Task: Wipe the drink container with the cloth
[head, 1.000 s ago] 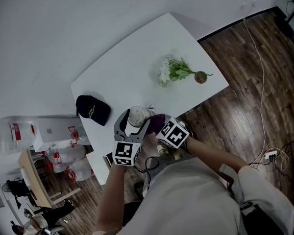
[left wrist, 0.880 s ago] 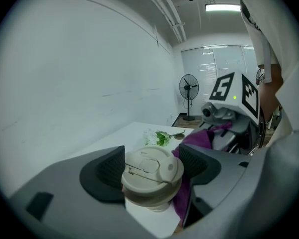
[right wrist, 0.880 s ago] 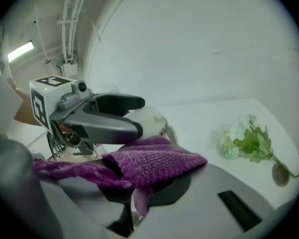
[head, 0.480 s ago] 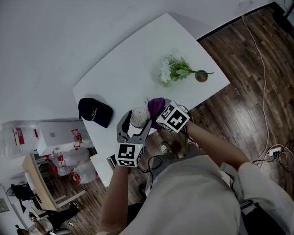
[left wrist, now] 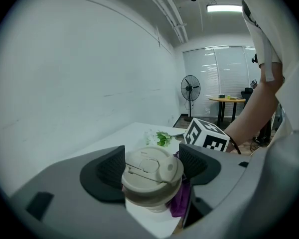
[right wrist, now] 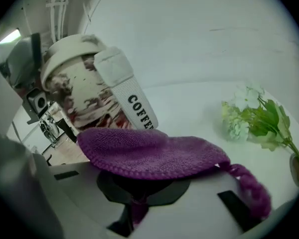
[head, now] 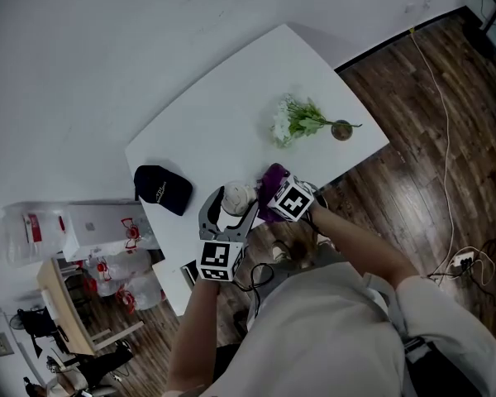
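Left hand-held gripper [left wrist: 152, 169]: jaws set wide and closed on the drink container [left wrist: 150, 176], one dark pad against each side just below the lid. The container is a tan-lidded cup with a white sleeve, held at the near edge of the white desk [head: 231, 106]. In the right gripper view it leans to the left.

Right hand-held gripper [right wrist: 139, 190]: jaws closed on a purple knitted cloth [right wrist: 154, 153]. The cloth is bunched above the pads, with a thicker strand trailing off to the right. Its forward edge lies against the lower side of the container. In the left gripper view the cloth shows just right of the cup, under the lid rim, and the right gripper's marker cube [left wrist: 206, 136] stands behind it.

Further across the desk, well apart from the cup, lies a bunch of white flowers [head: 291, 121] with green leaves. A black cap [head: 160, 188] sits near the desk's left edge. Beyond the desk is dark wooden floor [head: 413, 114].
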